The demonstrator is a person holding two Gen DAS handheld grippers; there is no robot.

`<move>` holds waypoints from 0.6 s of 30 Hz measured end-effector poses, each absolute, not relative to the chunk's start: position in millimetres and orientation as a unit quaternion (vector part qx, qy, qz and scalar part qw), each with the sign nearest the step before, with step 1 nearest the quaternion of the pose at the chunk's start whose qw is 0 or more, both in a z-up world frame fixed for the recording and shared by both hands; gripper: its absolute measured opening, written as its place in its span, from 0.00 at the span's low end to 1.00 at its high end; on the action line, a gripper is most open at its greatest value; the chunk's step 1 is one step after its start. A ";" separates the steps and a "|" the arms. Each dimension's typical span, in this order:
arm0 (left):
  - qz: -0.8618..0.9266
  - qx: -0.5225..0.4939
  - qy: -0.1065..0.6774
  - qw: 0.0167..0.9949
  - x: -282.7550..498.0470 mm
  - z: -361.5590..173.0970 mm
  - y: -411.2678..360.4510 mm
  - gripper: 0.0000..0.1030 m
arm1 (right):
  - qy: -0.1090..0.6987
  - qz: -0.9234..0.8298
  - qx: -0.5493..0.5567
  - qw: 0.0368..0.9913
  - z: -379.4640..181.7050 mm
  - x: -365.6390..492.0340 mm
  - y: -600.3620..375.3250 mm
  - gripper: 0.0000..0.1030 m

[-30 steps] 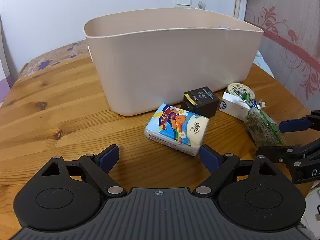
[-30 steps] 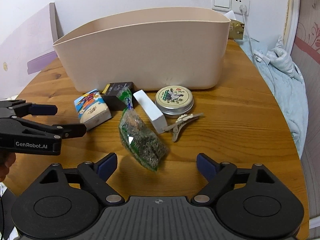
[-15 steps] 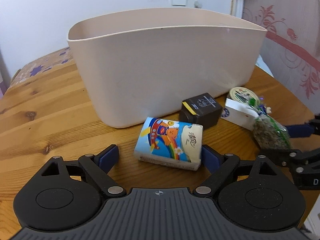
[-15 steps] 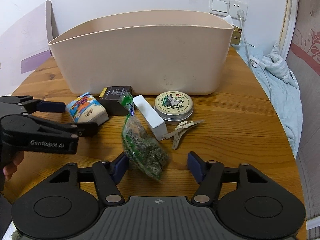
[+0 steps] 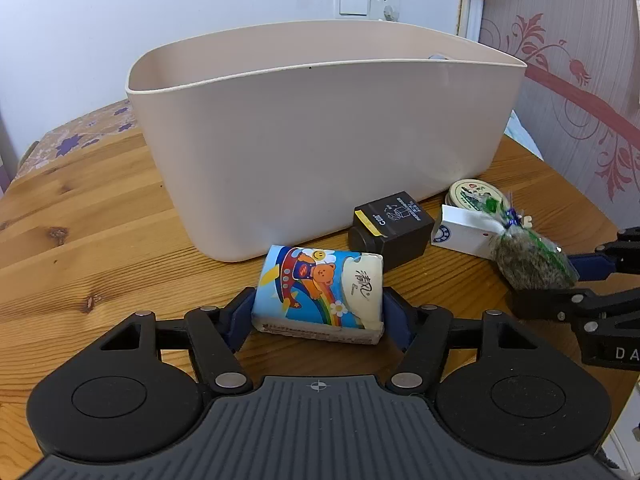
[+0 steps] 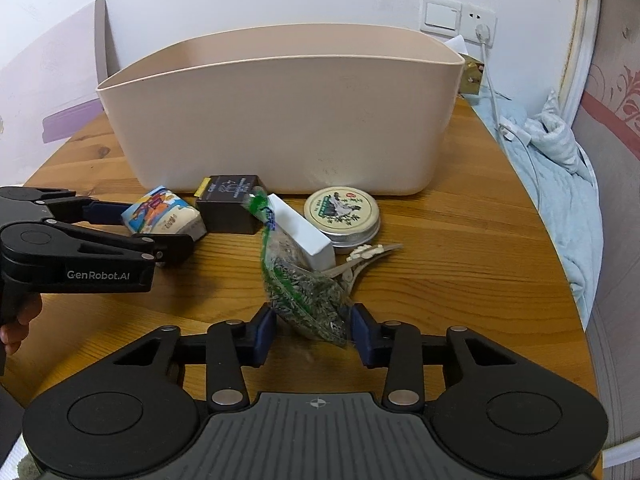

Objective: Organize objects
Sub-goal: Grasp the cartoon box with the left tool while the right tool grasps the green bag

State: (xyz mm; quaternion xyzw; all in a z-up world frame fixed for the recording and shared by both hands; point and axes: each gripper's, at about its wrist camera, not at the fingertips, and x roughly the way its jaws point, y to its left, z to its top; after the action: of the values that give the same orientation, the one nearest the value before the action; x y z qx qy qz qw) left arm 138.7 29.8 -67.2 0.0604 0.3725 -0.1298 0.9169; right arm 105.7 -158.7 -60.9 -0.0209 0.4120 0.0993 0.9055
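**Both grippers closing on soft packs in front of the bin**

Your left gripper (image 5: pixel 318 312) has just been closing, and its blue pads now press both ends of the tissue pack (image 5: pixel 320 290). The pack is a soft plastic-wrapped block printed with a cartoon bear, a red plane and a rainbow, with handwritten-style Chinese characters on its white end. It sits on the wooden worktop (image 5: pixel 92 216); whether it is lifted clear you cannot tell.

Your right gripper (image 6: pixel 312 330) has also just been closing. Its jaws stand narrow, with the pads against the sides of the clear bag of dried herbs (image 6: pixel 304 292), a crinkly pouch with green print and a twisted neck pointing away from you. From the right wrist view, the left gripper's black body reads "GenRobot.AI".

Just beyond the herb bag lie a pale hair clip (image 6: pixel 362 258) and a white rectangular box (image 6: pixel 302 232), the bag leaning against the box. Past those sits a round metal tin (image 6: pixel 340 210) with a green leafy label, and to its left a small black box (image 6: pixel 230 204) with a yellow tab and white printing too small to read.

Farthest from both grippers stands the beige plastic bin (image 5: pixel 320 140), smooth-walled and oval. A white wall switch (image 6: pixel 440 16) and socket are behind it.
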 end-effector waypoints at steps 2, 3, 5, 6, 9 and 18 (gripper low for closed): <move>-0.127 0.063 0.372 0.917 137.8 -67.7 29.3 0.65 | 0.408 0.102 -0.024 0.907 -59.7 105.4 -156.8 0.35; -0.123 0.063 0.372 0.918 136.5 -67.3 30.0 0.65 | 0.406 0.104 -0.024 0.908 -58.7 104.8 -156.2 0.31; -0.116 0.062 0.372 0.919 134.0 -67.1 31.8 0.65 | 0.402 0.105 -0.023 0.909 -57.2 104.4 -155.8 0.31; -0.114 0.062 0.372 0.919 132.8 -67.4 32.1 0.64 | 0.401 0.107 -0.024 0.910 -56.6 103.9 -155.6 0.31; -0.109 0.062 0.373 0.919 128.2 -67.3 34.5 0.64 | 0.399 0.108 -0.026 0.910 -56.0 101.3 -155.6 0.30; -0.100 0.049 0.371 0.922 113.2 -55.6 39.3 0.64 | 0.387 0.105 -0.021 0.916 -44.3 89.2 -164.2 0.29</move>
State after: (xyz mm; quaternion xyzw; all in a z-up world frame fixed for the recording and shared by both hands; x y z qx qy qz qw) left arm 113.2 39.3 -55.6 0.0494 0.3708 -0.1000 0.9220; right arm 89.2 -164.2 -44.3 -0.0208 0.3873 0.1054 0.9157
